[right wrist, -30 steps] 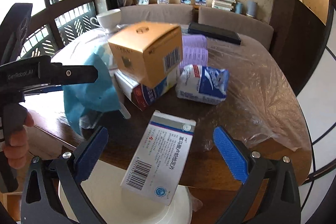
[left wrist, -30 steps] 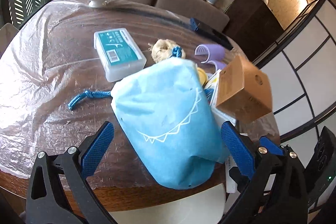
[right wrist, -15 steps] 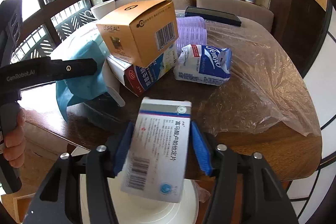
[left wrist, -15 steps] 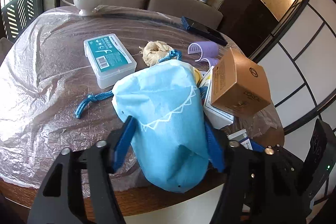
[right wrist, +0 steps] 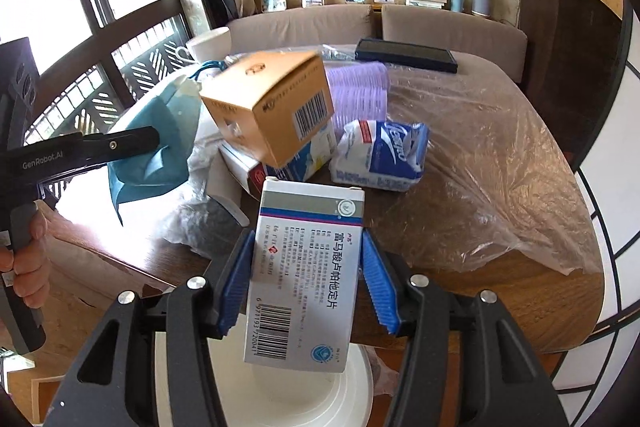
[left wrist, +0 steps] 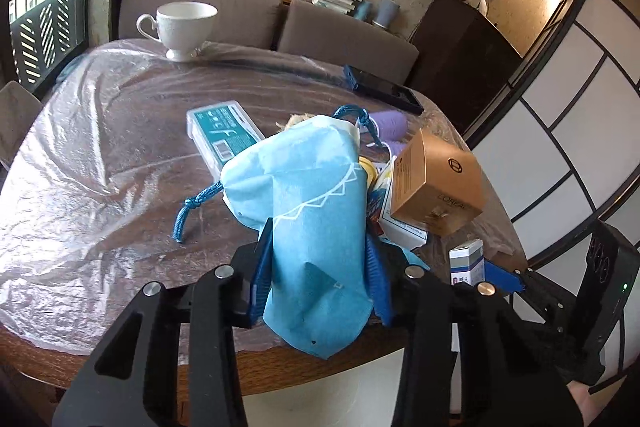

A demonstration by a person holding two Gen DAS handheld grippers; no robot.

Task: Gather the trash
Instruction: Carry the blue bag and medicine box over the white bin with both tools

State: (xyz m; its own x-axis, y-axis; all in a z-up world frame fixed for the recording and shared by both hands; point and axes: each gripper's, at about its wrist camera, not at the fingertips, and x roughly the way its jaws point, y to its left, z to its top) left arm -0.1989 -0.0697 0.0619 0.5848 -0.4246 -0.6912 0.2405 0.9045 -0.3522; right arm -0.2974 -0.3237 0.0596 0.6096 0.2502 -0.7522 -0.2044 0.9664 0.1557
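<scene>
A: What has the left gripper (left wrist: pixel 320 267) got?

B: Its jaws are closing, pads already pinching the light blue bag (left wrist: pixel 316 223) at lower centre of the left view, over the table (left wrist: pixel 100 187) edge.

A: And the right gripper (right wrist: pixel 306 279)?

B: Clamped on the white medicine box (right wrist: pixel 306 279), lower centre of its view, above a white bin (right wrist: pixel 300 399) (the orange carton (right wrist: pixel 272 111) sits higher, on the pile).

Round wood table (left wrist: pixel 132 331) w/ clear plastic sheet (left wrist: pixel 80 195); teacup (left wrist: pixel 185 29) at far edge, teal-label case (left wrist: pixel 224 135) mid, tissue pack (right wrist: pixel 380 155) nr right edge.
</scene>
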